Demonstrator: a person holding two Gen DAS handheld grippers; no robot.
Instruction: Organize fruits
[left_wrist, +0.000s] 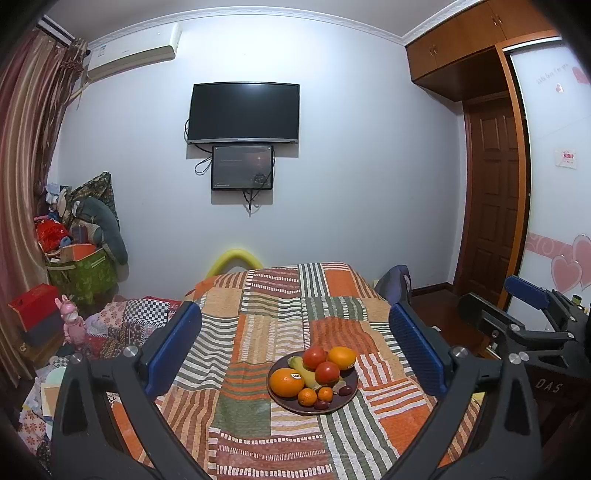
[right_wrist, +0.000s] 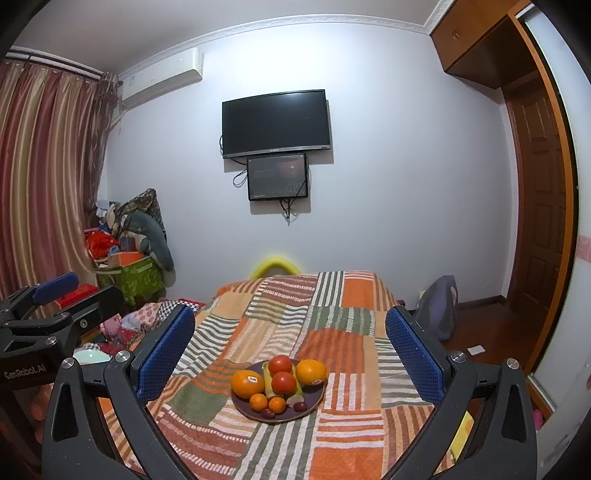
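Observation:
A dark round plate (left_wrist: 349, 397) (right_wrist: 317, 400) sits on the patchwork-covered table. It holds two large oranges (left_wrist: 285, 382) (right_wrist: 246, 383), two red tomatoes (left_wrist: 327, 372) (right_wrist: 283, 382), a banana (left_wrist: 304, 373), two small tangerines (left_wrist: 307, 397) (right_wrist: 258, 401) and small dark red fruits (left_wrist: 345, 390). My left gripper (left_wrist: 295, 354) is open and empty, above and short of the plate. My right gripper (right_wrist: 290, 354) is open and empty, likewise short of the plate. Each gripper shows at the edge of the other's view.
The striped patchwork cloth (left_wrist: 258, 332) covers the table. Clutter, boxes and a green bin (left_wrist: 83, 273) stand at the left by the curtain. A bag (right_wrist: 441, 306) lies on the floor at the right, near a wooden door (left_wrist: 495, 195).

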